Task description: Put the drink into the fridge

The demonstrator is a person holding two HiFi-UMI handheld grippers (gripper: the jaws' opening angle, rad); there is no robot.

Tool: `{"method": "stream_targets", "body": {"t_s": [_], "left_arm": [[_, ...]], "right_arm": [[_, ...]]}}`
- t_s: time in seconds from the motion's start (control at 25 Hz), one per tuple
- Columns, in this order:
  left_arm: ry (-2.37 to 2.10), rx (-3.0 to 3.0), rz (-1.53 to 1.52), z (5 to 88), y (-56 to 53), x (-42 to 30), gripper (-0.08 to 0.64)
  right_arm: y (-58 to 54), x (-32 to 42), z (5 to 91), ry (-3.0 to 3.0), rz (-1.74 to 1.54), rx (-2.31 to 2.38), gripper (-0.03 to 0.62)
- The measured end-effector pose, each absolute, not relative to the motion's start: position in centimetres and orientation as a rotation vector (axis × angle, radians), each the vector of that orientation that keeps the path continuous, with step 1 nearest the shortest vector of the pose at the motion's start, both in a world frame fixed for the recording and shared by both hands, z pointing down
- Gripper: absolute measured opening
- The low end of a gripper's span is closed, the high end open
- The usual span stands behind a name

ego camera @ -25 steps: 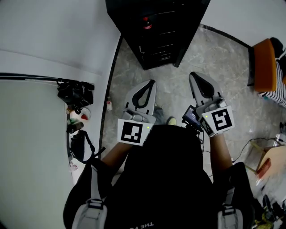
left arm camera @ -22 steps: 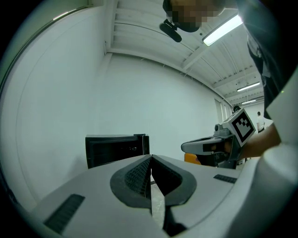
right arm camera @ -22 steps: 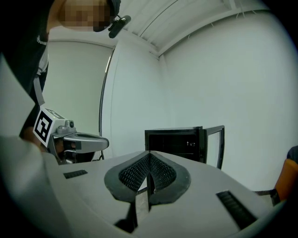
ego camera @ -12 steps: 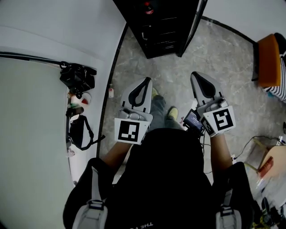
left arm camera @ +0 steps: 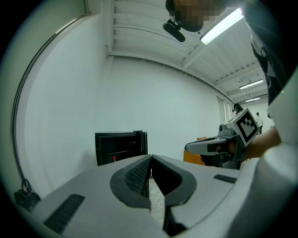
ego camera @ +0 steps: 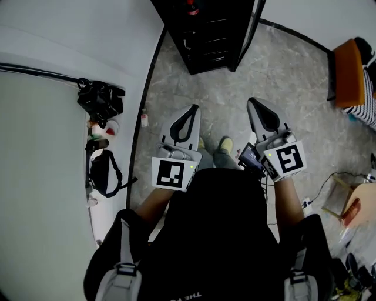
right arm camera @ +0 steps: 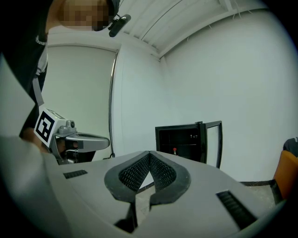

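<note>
Drink (ego camera: 191, 9) with a red cap sits inside the open fridge (ego camera: 207, 42), well ahead of the left gripper (ego camera: 191, 111) and right gripper (ego camera: 255, 104), both closed on nothing.

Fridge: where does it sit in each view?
Head view: fridge at top centre, on the floor ahead.
Left gripper view: fridge left of centre, just above the jaws.
Right gripper view: fridge right of centre.
Shared landmark: red item on a shelf inside.

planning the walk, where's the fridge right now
Head view: the black fridge stands open at top centre, ahead of the left gripper and right gripper.
</note>
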State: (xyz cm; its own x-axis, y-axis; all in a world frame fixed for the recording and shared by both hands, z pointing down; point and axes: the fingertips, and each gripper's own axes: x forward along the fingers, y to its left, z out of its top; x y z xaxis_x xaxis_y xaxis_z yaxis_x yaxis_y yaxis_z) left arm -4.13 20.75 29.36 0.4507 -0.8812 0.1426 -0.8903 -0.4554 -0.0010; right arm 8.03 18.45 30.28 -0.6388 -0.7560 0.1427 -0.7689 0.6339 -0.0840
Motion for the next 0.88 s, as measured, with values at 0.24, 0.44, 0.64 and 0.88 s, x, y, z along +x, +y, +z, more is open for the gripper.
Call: {"method": "stream_targets", "body": {"t_s": [0.24, 0.44, 0.64, 0.88], "left_arm": [[-1.587, 2.621, 0.171, 28.8, 20.2, -6.0, 0.012], [-1.587, 2.629, 0.151, 28.4, 20.2, -7.9, 0.012], [-1.596, 2.654, 0.136, 27.7, 19.9, -8.5, 0.012], [-1.593, 2.659, 0.135, 27.7, 19.6, -9.4, 0.012]], "right_arm": [[18.0, 6.8, 30.1, -2.698, 0.208, 1.333, 0.011], [18.3, 4.7, 29.7, -2.687, 0.212, 1.331, 0.011], [18.7, 4.0, 29.8, -2.668, 0.251, 1.309, 0.011], [18.1, 3.3, 29.3, -2.690, 0.206, 1.349, 0.012]]}}
